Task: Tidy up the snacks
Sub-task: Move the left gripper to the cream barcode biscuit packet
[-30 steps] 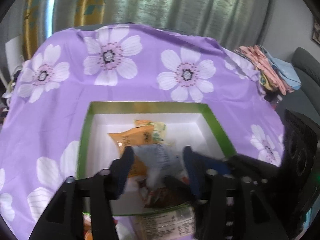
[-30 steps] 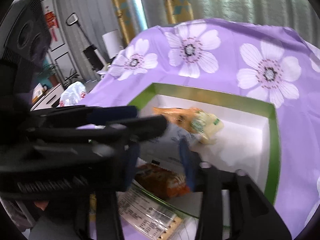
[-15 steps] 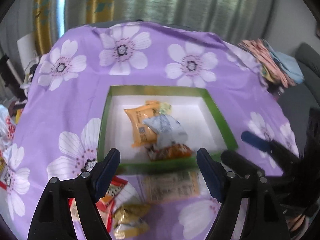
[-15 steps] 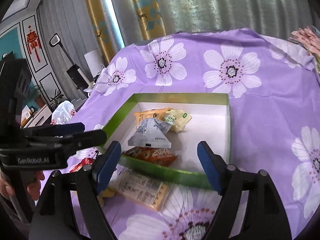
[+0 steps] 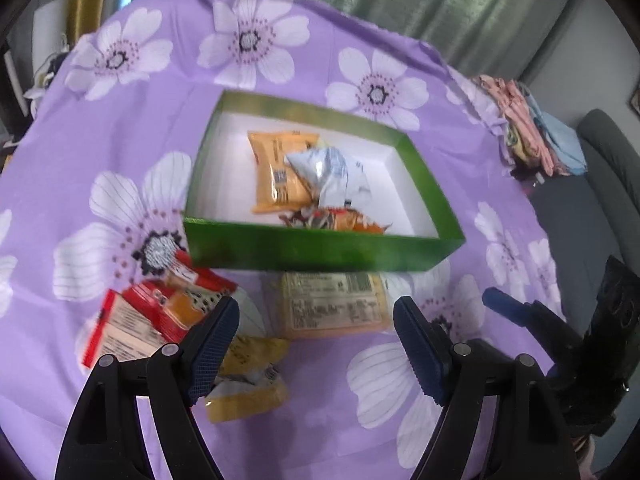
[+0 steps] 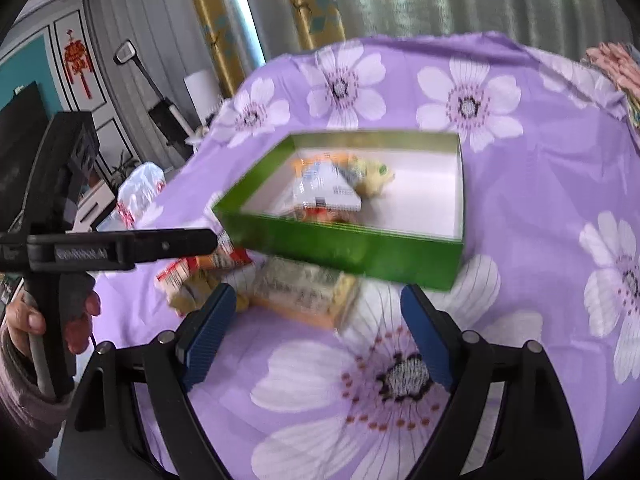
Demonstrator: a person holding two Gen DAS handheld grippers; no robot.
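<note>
Box (image 5: 320,250) near edge walled; snacks (image 5: 334,306) just outside, cloth (image 6: 540,184) bare rightward.

bare purple cloth (image 6: 540,208) right of the green box (image 6: 344,246); loose snack packets (image 5: 332,304) crowding its near side

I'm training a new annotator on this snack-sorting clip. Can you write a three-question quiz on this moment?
1. True or false: the green box holds no snacks.
2. Which packet lies outside the box, nearest its front wall? A) flat pale-orange packet B) silver-white pouch C) orange packet
3. Fill in: the left gripper holds ____.

Key: 1 false; it holds several packets. 2 A. 3 nothing; both it and the right gripper, whose jaws are opening, are empty.
</note>
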